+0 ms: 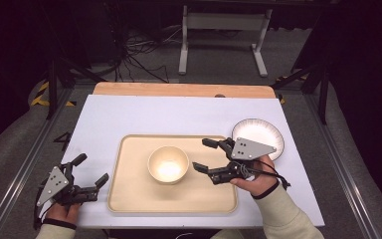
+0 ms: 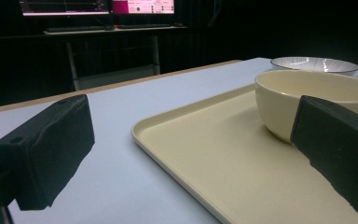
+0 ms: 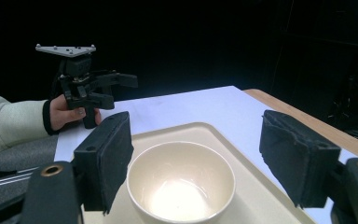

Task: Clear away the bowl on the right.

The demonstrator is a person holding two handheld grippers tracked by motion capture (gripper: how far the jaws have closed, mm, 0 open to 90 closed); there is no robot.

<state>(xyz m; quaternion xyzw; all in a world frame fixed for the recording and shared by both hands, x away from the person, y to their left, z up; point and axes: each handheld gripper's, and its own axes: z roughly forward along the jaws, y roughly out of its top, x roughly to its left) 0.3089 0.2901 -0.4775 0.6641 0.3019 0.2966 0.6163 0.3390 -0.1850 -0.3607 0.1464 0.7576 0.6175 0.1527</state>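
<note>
A cream bowl (image 1: pixel 168 164) stands empty in the middle of a beige tray (image 1: pixel 129 199). My right gripper (image 1: pixel 201 154) is open over the tray's right part, its jaws pointing left at the bowl and a short way from it. In the right gripper view the bowl (image 3: pixel 182 186) sits between and just beyond the wide-apart jaws. My left gripper (image 1: pixel 93 168) is open and empty, off the tray's left edge near the table's front. Its own view shows the tray (image 2: pixel 214 158) and bowl (image 2: pixel 317 93) ahead to the right.
A white plate (image 1: pixel 257 137) with a dark rim lies on the white table cover (image 1: pixel 129 114), just right of the tray's far corner. A wooden strip (image 1: pixel 179 89) edges the table's far side. Beyond it are cables and a stand on the floor.
</note>
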